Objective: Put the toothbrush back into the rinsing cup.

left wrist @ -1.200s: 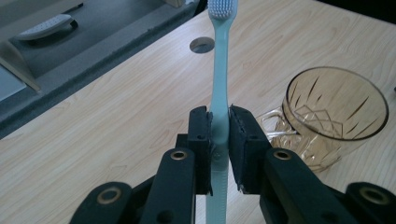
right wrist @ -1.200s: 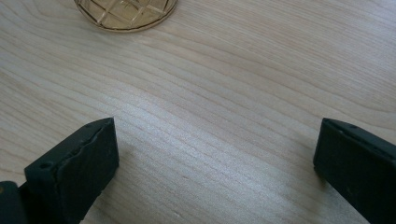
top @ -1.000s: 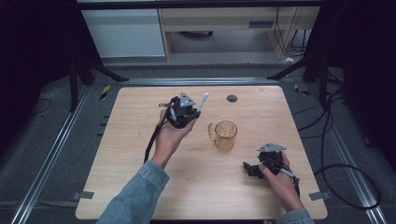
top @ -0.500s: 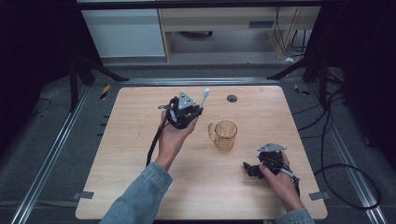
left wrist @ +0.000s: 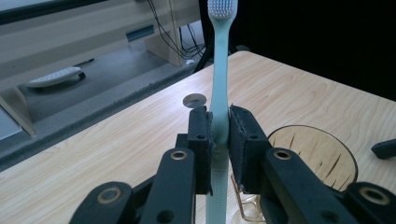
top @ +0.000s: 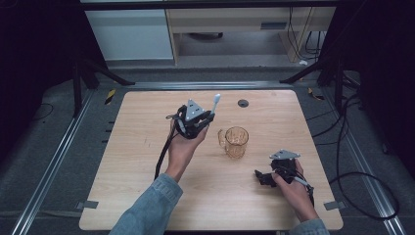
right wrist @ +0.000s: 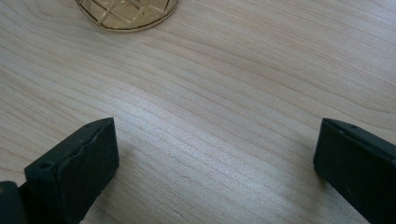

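My left gripper [top: 198,122] is raised above the table's middle, shut on a pale green toothbrush [top: 215,103] that sticks up and away with its white bristles at the top. In the left gripper view the two pads clamp the toothbrush handle [left wrist: 219,107] at mid-length. An amber glass mug [top: 236,141] stands upright just right of that hand; its rim [left wrist: 314,154] lies below and right of the jaws. My right gripper [top: 262,177] rests low on the table at the front right, jaws wide apart over bare wood [right wrist: 215,135], with the mug's base [right wrist: 127,14] ahead.
The wooden table [top: 127,161] has a round grommet hole [top: 243,103] near its far edge. Black stand legs and cables lie on the floor around it. A low shelf unit stands beyond the table.
The left hand has lifted and tilted the toothbrush slightly, shifting a little toward the table's far side. The right hand and the mug have stayed put.
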Available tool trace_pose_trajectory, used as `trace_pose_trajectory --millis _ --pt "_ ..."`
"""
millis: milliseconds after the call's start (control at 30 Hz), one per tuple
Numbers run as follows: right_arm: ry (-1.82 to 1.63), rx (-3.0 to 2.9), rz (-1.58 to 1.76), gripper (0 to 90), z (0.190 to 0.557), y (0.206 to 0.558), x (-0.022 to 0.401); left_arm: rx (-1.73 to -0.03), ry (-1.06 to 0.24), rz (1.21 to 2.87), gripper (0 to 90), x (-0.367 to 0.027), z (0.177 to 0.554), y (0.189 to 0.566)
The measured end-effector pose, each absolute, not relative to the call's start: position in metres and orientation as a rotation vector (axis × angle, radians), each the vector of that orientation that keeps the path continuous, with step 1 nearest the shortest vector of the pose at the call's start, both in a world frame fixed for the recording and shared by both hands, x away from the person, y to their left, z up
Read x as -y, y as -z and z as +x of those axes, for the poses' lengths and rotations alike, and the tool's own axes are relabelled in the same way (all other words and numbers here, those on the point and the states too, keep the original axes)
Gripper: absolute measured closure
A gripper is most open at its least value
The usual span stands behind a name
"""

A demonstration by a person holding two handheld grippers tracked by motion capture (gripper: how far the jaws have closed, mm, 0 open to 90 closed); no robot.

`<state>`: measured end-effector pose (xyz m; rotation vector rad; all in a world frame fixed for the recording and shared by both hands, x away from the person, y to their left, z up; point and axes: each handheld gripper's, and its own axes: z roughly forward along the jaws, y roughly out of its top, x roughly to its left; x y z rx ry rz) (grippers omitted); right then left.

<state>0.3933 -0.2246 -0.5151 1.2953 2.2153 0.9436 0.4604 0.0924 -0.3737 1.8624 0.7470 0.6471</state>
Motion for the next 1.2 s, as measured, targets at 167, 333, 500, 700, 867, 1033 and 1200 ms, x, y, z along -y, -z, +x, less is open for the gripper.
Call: trace_pose_trajectory --millis 167,333,500,700,867,1033,1200 --pt "-0.943 -2.215 1.295 0.4 0.3933 0.5151 0.2246 -0.748 -0.650 1.817 78.6 -0.0935 0.4597 0.3782" --pt "-0.943 -2.215 1.294 0.4 0.3933 0.5151 0.2245 -0.748 -0.658 1.778 78.6 -0.0943 0.4606 0.3811" --pt "-0.947 -2.214 1.294 0.5 0.3932 0.5152 0.2244 -0.743 -0.660 1.723 78.6 -0.0951 0.4610 0.3826" --pt "-0.947 -2.215 1.292 0.5 0.3932 0.5152 0.2243 -0.743 -0.656 1.653 78.6 -0.0969 0.4623 0.3823" --pt "-0.945 -2.221 1.284 0.7 0.3928 0.5151 0.2244 -0.722 -0.674 1.603 78.6 -0.0958 0.4601 0.3811" --pt "-0.948 -2.222 1.283 0.5 0.3931 0.5152 0.2244 -0.697 -0.694 1.606 78.6 -0.0910 0.4590 0.3794" --pt "-0.953 -2.227 1.279 0.5 0.3933 0.5153 0.2246 -0.692 -0.694 1.598 78.6 -0.0886 0.4614 0.3799"
